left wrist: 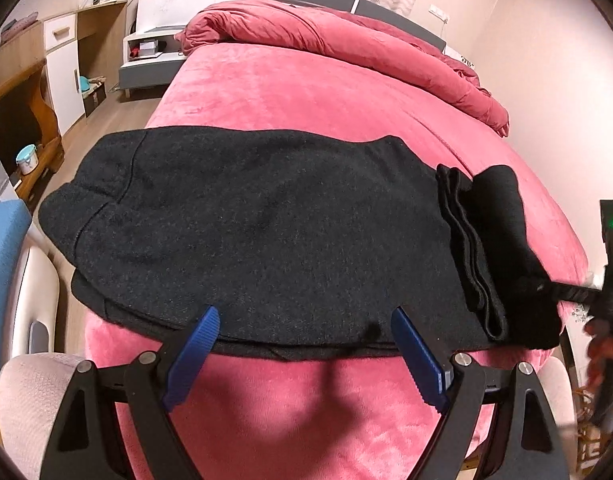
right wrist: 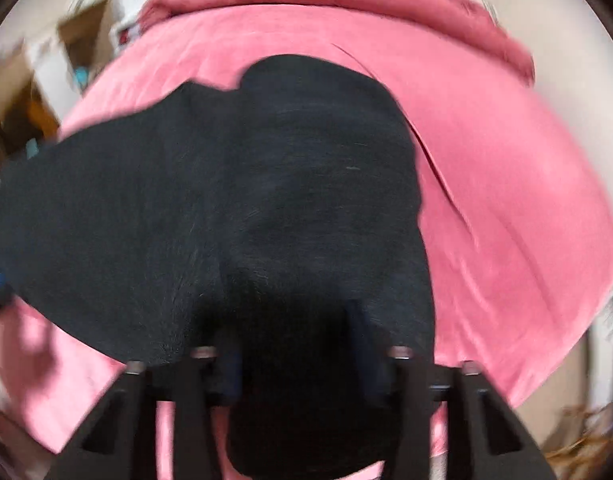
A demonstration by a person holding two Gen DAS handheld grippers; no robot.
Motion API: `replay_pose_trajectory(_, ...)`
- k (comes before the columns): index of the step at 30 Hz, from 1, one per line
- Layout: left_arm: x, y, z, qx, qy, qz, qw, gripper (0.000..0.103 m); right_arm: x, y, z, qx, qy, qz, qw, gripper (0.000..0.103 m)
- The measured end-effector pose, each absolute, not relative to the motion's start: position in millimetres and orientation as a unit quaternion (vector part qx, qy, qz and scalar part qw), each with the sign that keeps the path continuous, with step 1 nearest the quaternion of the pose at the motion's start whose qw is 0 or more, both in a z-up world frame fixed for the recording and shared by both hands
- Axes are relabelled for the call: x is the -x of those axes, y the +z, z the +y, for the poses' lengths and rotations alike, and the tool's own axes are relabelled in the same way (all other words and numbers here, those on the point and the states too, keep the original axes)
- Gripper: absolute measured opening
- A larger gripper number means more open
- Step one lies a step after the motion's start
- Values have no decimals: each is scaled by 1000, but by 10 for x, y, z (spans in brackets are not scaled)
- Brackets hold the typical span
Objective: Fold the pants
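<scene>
Dark grey pants point(left wrist: 266, 220) lie folded across the near end of a pink bed point(left wrist: 306, 80). My left gripper point(left wrist: 305, 314) hovers over their near edge, its blue pads point(left wrist: 194, 356) wide open with nothing between them. At the right end a black part of the pants point(left wrist: 502, 216) stands doubled over. My right gripper point(left wrist: 546, 289) reaches into it from the right. The right wrist view is blurred; there the pants point(right wrist: 226, 200) fill the middle and cover my right gripper point(right wrist: 298, 344), with dark cloth between its fingers and hanging below them.
A bunched red duvet point(left wrist: 346, 40) lies along the far side of the bed. A white nightstand point(left wrist: 146, 56) and wooden shelves point(left wrist: 26, 92) stand to the left across a wooden floor. A pale cushioned seat point(left wrist: 26, 392) sits at the lower left.
</scene>
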State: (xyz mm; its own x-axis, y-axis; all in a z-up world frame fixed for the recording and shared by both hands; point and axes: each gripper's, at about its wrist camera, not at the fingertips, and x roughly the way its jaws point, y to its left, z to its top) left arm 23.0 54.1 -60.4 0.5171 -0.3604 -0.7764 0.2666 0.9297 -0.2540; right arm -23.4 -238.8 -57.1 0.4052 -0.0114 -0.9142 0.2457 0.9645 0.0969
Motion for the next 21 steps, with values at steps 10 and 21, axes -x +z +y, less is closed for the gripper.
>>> replay_pose_trajectory(10, -393, -477, 708, 73, -173, 450, 873, 88, 299, 59, -3148, -407, 29, 469, 783, 18)
replay_pose_trajectory(21, -778, -207, 1544, 126, -111, 414, 895, 88, -197, 1040, -2108, -400, 155, 418, 801, 17)
